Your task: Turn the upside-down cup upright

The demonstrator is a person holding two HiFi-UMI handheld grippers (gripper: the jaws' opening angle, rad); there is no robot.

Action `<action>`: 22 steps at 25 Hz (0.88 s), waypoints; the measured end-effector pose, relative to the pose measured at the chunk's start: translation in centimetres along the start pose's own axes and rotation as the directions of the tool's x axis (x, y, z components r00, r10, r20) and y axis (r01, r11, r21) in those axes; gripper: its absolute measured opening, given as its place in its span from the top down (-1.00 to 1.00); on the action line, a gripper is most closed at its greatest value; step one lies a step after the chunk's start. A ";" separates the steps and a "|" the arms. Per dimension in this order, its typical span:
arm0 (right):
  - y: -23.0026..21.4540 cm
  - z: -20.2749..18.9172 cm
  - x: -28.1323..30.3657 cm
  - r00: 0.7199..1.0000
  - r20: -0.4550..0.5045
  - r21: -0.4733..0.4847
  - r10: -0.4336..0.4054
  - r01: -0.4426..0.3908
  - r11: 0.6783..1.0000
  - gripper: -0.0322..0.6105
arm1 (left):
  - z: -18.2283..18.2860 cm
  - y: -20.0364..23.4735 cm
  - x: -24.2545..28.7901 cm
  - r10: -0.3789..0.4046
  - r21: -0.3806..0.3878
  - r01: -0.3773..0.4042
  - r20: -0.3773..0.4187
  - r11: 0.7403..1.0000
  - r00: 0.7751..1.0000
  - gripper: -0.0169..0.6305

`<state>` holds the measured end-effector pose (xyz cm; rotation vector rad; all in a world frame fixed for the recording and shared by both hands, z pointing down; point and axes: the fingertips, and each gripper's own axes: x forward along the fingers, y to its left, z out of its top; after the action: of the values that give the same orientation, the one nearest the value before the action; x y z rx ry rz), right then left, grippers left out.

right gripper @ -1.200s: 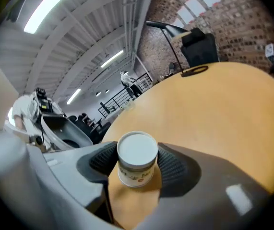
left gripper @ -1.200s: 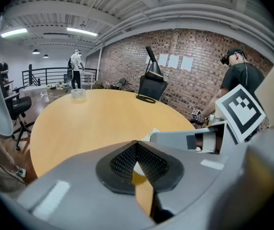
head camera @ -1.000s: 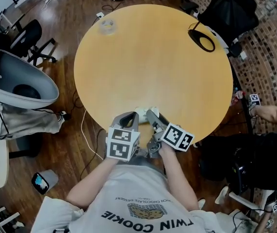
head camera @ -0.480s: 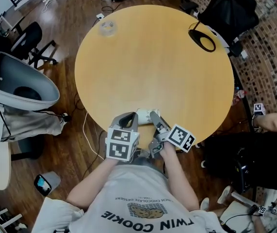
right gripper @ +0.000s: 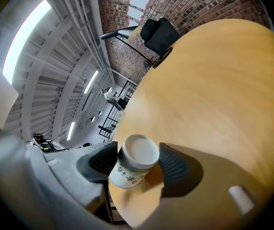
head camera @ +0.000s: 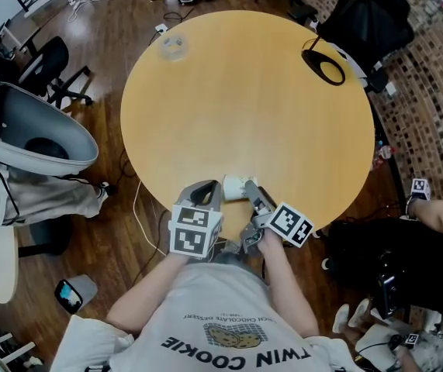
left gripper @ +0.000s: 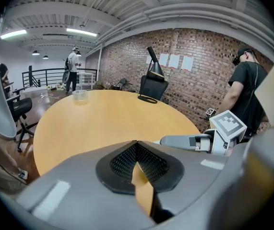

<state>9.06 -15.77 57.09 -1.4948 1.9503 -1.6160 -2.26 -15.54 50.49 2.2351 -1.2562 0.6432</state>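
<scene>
Both pads [right gripper: 174, 166] of our right gripper [right gripper: 137, 161] are squeezing the cup [right gripper: 133, 166] mid-wall, which we are judging light and slippery, while our left gripper [left gripper: 137, 151] is idling, jaws together.

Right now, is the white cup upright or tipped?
Tipped: the cup lies sideways, clamped in the right gripper near the table edge.
</scene>
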 end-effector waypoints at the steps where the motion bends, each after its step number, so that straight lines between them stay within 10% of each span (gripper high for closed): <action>1: -0.1 0.1 0.0 1.000 0.003 -0.011 -0.006 0.006 1.000 0.08 | 0.0 0.0 0.0 -0.001 0.001 0.001 0.001 1.000 1.000 0.94; 14: -0.7 1.0 -0.5 0.995 0.010 -0.250 -0.102 0.101 0.963 0.08 | -0.2 -0.4 0.1 -0.005 0.000 0.005 0.002 1.000 1.000 0.94; 22: -0.4 0.7 0.1 0.988 0.000 -0.556 -0.151 0.126 0.822 0.08 | -0.1 -0.4 0.5 -0.003 -0.006 0.003 -0.001 1.000 1.000 0.94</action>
<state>9.68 -16.21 57.15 -1.8449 2.5401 -1.1766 -1.68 -15.57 50.79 2.2315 -1.2525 0.6383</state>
